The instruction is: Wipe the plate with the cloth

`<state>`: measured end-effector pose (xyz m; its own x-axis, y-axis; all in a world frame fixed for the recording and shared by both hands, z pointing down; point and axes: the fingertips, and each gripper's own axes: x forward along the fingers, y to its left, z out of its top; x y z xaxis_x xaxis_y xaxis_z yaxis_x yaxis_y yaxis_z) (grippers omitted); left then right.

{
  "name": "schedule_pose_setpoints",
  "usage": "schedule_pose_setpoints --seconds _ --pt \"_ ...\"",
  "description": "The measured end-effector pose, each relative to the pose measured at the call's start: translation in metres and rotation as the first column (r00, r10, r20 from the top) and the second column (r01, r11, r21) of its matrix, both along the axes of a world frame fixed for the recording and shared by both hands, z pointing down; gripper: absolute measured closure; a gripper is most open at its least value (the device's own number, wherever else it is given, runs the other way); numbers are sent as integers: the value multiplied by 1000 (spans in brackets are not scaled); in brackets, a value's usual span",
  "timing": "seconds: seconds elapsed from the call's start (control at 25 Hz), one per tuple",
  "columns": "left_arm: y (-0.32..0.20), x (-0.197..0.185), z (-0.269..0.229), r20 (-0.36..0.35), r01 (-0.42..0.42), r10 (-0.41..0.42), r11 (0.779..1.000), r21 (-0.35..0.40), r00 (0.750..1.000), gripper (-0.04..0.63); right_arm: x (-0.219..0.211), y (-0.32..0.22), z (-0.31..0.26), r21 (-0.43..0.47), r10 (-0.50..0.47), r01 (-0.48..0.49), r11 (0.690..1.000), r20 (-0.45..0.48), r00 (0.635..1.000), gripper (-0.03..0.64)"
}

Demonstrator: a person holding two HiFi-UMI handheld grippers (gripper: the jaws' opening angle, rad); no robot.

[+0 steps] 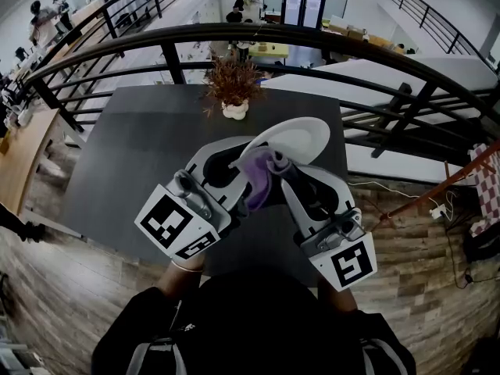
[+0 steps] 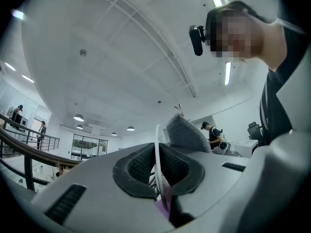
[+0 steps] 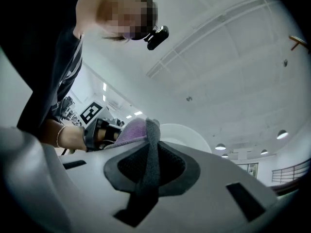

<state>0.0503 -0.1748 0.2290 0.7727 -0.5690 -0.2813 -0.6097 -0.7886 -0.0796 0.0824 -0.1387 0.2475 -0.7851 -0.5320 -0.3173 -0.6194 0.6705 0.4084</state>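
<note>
Centre-left in the head view, the left gripper has its jaws pinched shut on the rim of the round white plate, which is tilted above the dark table. To its right, the right gripper clamps the purple-and-grey cloth, bunched against the plate's lower part.

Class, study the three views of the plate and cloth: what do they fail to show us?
1. Plate: in the head view the cloth and right gripper cover its lower part; the left gripper view shows only its rim, edge-on.
2. Dirt on the plate: too small to judge in any view.
3. Table: in the head view the person's body hides its near edge.
</note>
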Motion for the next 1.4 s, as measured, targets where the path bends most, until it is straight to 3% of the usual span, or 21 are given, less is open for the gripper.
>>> schedule_pose_setpoints --seconds 0.48,0.8,1.4 --pt "3 -7 -1 -40 -50 49 998 -41 998 572 -13 -19 28 -92 56 -60 994 -45 997 577" --pt "3 -7 -1 -28 -50 49 998 -40 998 572 -4 -26 35 -77 131 -138 987 -88 987 577" --pt "3 -3 1 -15 -63 63 997 -47 998 571 38 -42 32 -89 257 -262 961 -68 964 577"
